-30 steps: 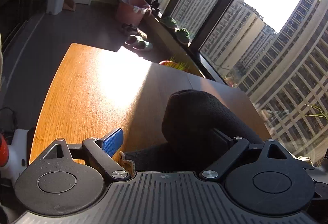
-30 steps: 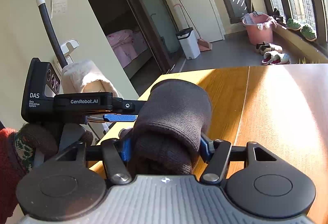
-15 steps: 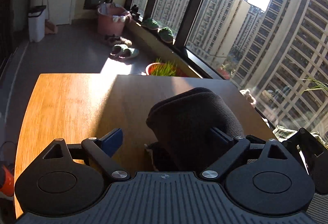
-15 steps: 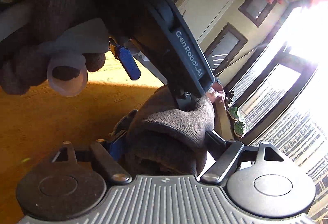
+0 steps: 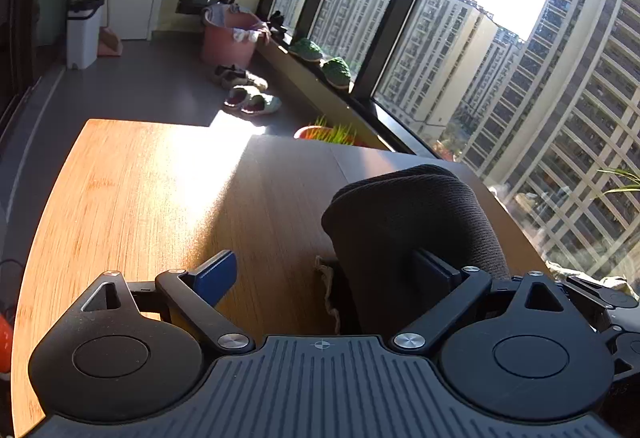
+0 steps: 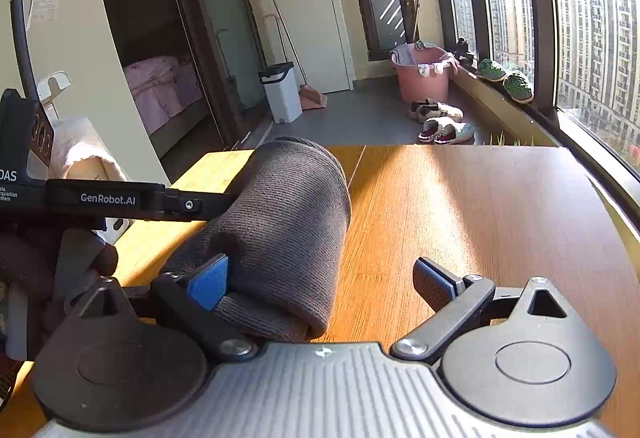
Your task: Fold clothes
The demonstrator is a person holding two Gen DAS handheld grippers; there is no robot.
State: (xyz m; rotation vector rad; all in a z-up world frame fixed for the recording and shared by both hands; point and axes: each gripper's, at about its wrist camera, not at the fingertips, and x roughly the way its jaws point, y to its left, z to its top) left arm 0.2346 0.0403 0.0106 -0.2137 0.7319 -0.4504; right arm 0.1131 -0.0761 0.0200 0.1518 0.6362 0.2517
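Your right gripper (image 6: 324,282) is opening and has let go of the rolled dark cloth (image 6: 288,222) near the table's (image 6: 480,205) left edge, while your left gripper (image 5: 328,274) stays wide, so maybe folding's done.

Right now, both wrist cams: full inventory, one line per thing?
rolled garment: 1, dark brown knit, on table, against the right unit's left finger
table: 1, wood, sunlit
bucket: 1, pink, floor by window
bin: 1, white, dark lid, near door
slippers: several, floor below sill
potted grass: 1, green, past table's far edge
left hand-held gripper: 1, black, open
right hand-held gripper: 1, black, jaws opening, garment between them
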